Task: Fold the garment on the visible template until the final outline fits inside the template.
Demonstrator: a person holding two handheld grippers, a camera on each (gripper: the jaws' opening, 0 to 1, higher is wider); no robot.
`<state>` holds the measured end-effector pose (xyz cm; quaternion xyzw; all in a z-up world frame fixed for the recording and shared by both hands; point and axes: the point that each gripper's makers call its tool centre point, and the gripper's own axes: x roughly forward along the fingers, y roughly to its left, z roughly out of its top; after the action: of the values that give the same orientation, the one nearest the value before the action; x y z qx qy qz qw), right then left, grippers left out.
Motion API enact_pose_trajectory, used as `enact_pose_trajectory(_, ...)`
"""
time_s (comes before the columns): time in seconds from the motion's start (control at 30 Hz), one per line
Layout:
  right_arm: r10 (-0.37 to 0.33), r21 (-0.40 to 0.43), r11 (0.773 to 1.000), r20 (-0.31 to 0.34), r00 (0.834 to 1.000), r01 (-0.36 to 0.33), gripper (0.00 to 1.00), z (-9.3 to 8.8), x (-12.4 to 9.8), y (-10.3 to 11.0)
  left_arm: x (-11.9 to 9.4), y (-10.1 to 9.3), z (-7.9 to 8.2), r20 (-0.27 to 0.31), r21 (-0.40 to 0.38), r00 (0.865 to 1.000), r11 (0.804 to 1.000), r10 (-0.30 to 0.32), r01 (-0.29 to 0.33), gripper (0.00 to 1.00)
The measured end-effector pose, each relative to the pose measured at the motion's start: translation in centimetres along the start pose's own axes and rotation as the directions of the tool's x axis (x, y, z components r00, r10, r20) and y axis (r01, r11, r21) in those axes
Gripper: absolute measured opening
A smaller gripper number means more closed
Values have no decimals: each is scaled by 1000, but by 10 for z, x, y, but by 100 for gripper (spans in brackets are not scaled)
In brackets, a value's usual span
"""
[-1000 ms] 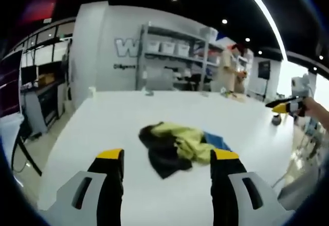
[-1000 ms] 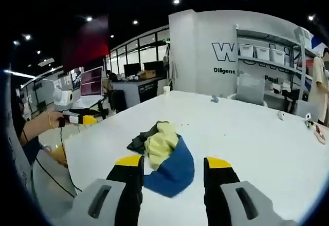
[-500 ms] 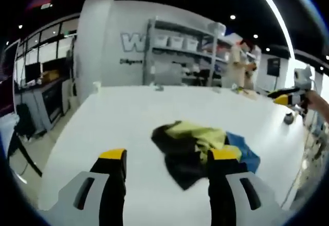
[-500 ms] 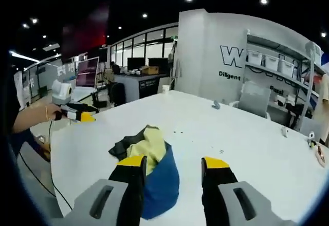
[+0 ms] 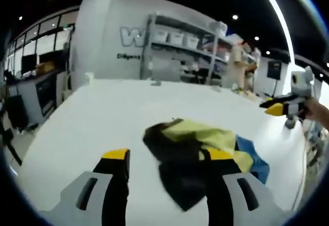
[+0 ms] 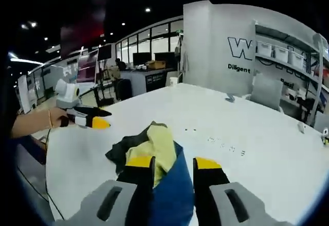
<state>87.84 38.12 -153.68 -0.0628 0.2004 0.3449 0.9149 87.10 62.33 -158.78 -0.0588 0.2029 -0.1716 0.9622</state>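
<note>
Garment [image 5: 198,151] lies crumpled on the white surface [image 5: 97,118]; no template outline discernible. Left tool [image 5: 165,156] and right tool [image 6: 172,163] both spread, grasping nothing. Recommend each pinch a separate edge and spread the cloth flat before folding.

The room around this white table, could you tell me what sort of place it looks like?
Probably an open-plan lab or workshop office: a large white table holding a crumpled garment, metal shelving with bins by a lettered wall, and desks with monitors beyond.

Both tools — left [image 5: 163,156], right [image 6: 174,163] — neared the garment [image 5: 198,156].
</note>
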Motion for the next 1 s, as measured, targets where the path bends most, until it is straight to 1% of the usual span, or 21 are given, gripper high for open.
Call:
enact_pose_trajectory(0.07,2,2,1000,-6,1000,-2,15,-2,8,-1,8,3,-5,-12,-2,1000,1000,0,0,51)
enact_pose_trajectory(0.1,2,1,1000,-8,1000,-2,15,-3,12,-3,10,4,-6,-16,-3,1000,1000,0,0,51)
enact_pose_trajectory(0.13,1,-2,1000,-32,999,-1,15,-9,21,-6,17,3,-9,-24,1,1000,1000,-4,4,51)
enact_pose_trajectory(0.2,1,0,1000,-41,999,-1,15,-13,30,-7,22,4,-12,-32,2,999,1000,-10,10,50)
enact_pose_trajectory(0.27,5,8,1000,-38,999,-5,12,-17,38,-9,27,3,-15,-48,5,999,1000,-16,16,50)
enact_pose_trajectory(0.3,10,12,1000,-36,999,-10,11,-20,46,-10,31,2,-17,-62,10,998,999,-32,33,50)
enact_pose_trajectory(0.33,10,19,1000,-53,999,-9,12,-25,53,-12,34,0,-19,-76,15,996,999,-49,50,50)
enact_pose_trajectory(0.37,9,21,1000,-58,998,-8,13,-27,55,-12,36,0,-19,-76,14,996,999,-50,51,49)
enact_pose_trajectory(0.4,6,14,1000,-70,998,-5,13,-32,65,-14,38,0,-20,-90,11,995,999,-48,50,49)
enact_pose_trajectory(0.5,3,32,999,-93,996,0,13,-40,77,-14,47,6,-22,-106,-1,993,999,-48,48,47)
enact_pose_trajectory(0.53,2,53,999,-102,995,4,13,-42,81,-14,48,7,-24,-108,-11,993,999,-49,49,46)
enact_pose_trajectory(0.57,17,96,995,-101,995,-7,12,-43,88,-14,51,7,-25,-114,-34,992,998,-54,51,43)
enact_pose_trajectory(0.6,33,114,993,-89,996,-22,12,-41,91,-8,53,5,-26,-113,-72,992,996,-57,49,39)
enact_pose_trajectory(0.63,29,101,995,-98,995,-19,11,-41,92,-6,55,4,-26,-111,-82,992,995,-61,52,35)
enact_pose_trajectory(0.67,14,60,998,-131,991,-6,11,-46,95,-11,56,3,-30,-124,-93,990,994,-63,51,34)
enact_pose_trajectory(0.7,-6,46,999,-146,989,13,12,-49,98,-16,58,4,-33,-133,-107,989,993,-61,47,34)
enact_pose_trajectory(0.73,-10,52,998,-151,989,19,13,-51,101,-17,61,4,-37,-142,-121,988,992,-59,42,35)
enact_pose_trajectory(0.77,-10,67,998,-156,988,20,13,-54,104,-17,62,3,-43,-158,-141,985,989,-64,42,35)
enact_pose_trajectory(0.83,-6,77,997,-155,988,18,12,-58,107,-16,64,1,-47,-168,-153,983,987,-72,46,34)
enact_pose_trajectory(0.97,-17,50,998,-169,985,26,10,-57,108,-17,66,0,-50,-176,-156,982,987,-74,47,33)
enact_pose_trajectory(1.0,-19,46,999,-172,985,27,8,-58,108,-18,66,0,-51,-177,-157,981,986,-75,47,32)
